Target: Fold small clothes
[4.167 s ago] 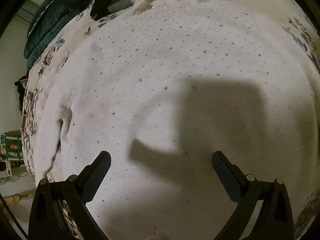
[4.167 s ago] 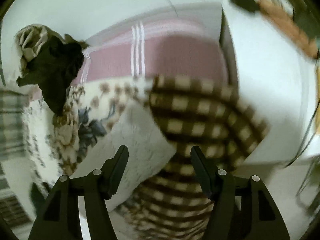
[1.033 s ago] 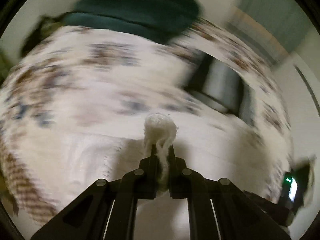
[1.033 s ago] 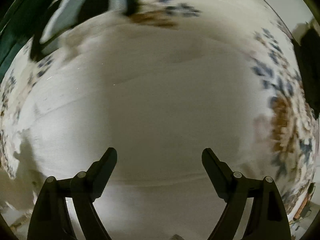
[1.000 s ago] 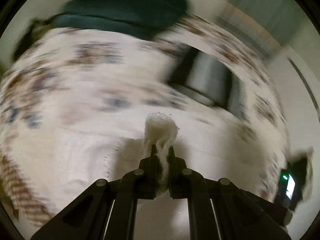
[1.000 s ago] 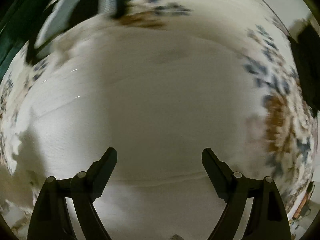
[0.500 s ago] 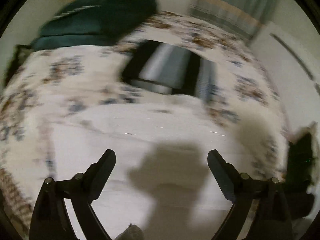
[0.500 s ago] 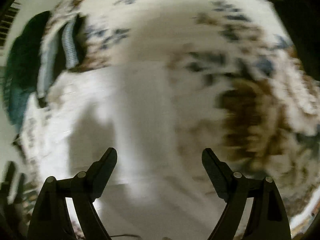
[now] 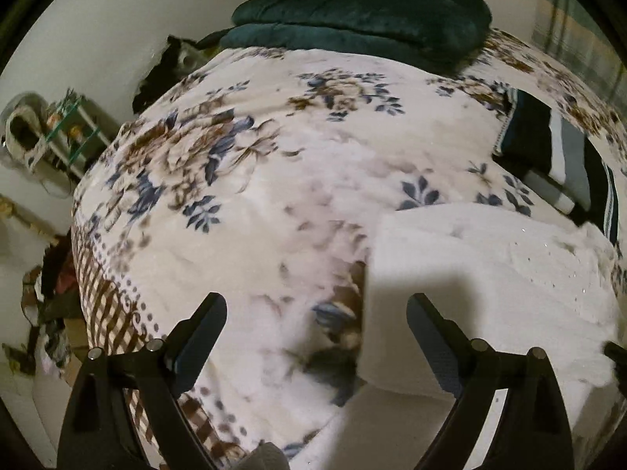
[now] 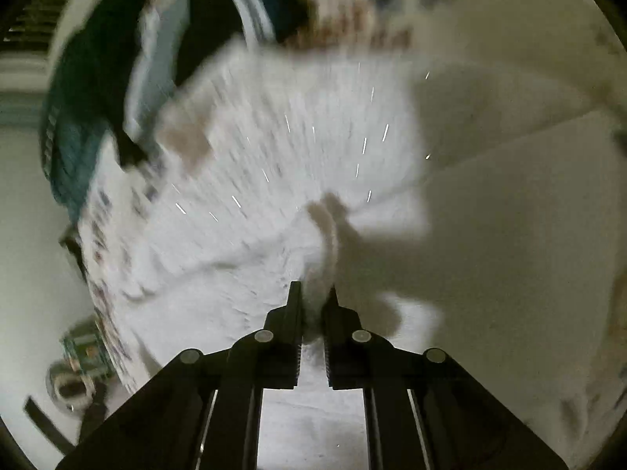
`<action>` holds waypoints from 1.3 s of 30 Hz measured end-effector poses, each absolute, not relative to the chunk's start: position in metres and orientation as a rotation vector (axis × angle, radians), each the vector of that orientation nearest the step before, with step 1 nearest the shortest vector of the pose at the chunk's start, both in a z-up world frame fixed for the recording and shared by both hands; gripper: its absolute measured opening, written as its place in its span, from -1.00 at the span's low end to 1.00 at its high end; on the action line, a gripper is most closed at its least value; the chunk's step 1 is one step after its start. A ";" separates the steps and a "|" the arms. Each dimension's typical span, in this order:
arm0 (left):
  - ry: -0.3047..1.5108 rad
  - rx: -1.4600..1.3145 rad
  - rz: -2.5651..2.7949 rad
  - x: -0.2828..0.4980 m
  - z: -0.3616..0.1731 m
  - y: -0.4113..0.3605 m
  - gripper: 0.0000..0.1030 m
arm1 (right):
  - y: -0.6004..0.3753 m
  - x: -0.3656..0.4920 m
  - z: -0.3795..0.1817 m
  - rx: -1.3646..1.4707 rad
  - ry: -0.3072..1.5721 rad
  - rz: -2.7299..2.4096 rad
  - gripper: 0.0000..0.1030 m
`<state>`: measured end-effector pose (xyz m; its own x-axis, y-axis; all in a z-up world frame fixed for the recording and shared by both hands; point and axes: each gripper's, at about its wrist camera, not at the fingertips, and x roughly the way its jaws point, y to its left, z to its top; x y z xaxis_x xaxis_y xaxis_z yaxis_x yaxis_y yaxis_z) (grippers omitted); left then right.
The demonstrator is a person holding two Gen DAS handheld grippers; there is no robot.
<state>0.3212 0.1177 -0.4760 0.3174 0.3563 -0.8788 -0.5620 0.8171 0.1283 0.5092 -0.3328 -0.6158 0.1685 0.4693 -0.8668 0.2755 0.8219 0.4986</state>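
Floral bedspread (image 9: 274, 180), green quilt (image 9: 364, 11), pale wall (image 9: 117, 19).

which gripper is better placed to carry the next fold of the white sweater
Right. The right gripper is shut on a bunched edge of the white sweater, while the left gripper is open over the floral blanket, holding nothing.

Left gripper spread, right gripper pinched.
The left gripper (image 9: 316, 315) hangs with fingers wide apart, holding nothing; the right gripper (image 10: 312, 293) has its fingers nearly together, clamping fabric.
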 end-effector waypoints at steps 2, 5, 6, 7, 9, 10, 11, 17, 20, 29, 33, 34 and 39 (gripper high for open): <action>1.098 -0.238 0.595 0.327 -0.480 0.119 0.82 | -0.351 0.500 -0.590 0.632 1.366 0.109 -0.83; 1.109 -0.260 0.550 0.344 -0.486 0.111 0.82 | -0.393 0.482 -0.569 0.610 1.341 0.024 -0.83; 1.113 -0.267 0.528 0.352 -0.488 0.106 0.82 | -0.403 0.479 -0.568 0.602 1.346 0.002 -0.83; 1.115 -0.268 0.507 0.360 -0.491 0.101 0.82 | -0.412 0.477 -0.570 0.591 1.354 -0.021 -0.83; 1.113 -0.256 0.470 0.378 -0.497 0.090 0.82 | -0.439 0.470 -0.579 0.564 1.383 -0.085 -0.83; 1.117 -0.237 0.453 0.390 -0.501 0.084 0.82 | -0.442 0.471 -0.583 0.563 1.393 -0.099 -0.83; 1.122 -0.220 0.434 0.400 -0.506 0.079 0.82 | -0.452 0.469 -0.589 0.557 1.404 -0.120 -0.83; 1.205 -0.085 0.345 0.446 -0.536 0.054 0.82 | -0.452 0.476 -0.618 0.471 1.492 -0.182 -0.73; 1.175 -0.054 0.302 0.443 -0.526 0.045 0.82 | -0.456 0.474 -0.609 0.434 1.480 -0.262 -0.24; 1.277 0.163 0.225 0.447 -0.581 0.021 0.83 | -0.398 0.472 -0.619 0.287 1.477 -0.088 0.05; 1.254 0.117 0.202 0.444 -0.581 0.034 0.86 | -0.404 0.478 -0.644 0.265 1.559 -0.118 0.07; 1.238 0.128 0.219 0.441 -0.573 0.035 0.86 | -0.405 0.481 -0.639 0.260 1.568 -0.104 0.08; 1.155 0.079 0.254 0.402 -0.511 0.023 0.84 | -0.436 0.478 -0.575 0.257 1.544 -0.032 0.14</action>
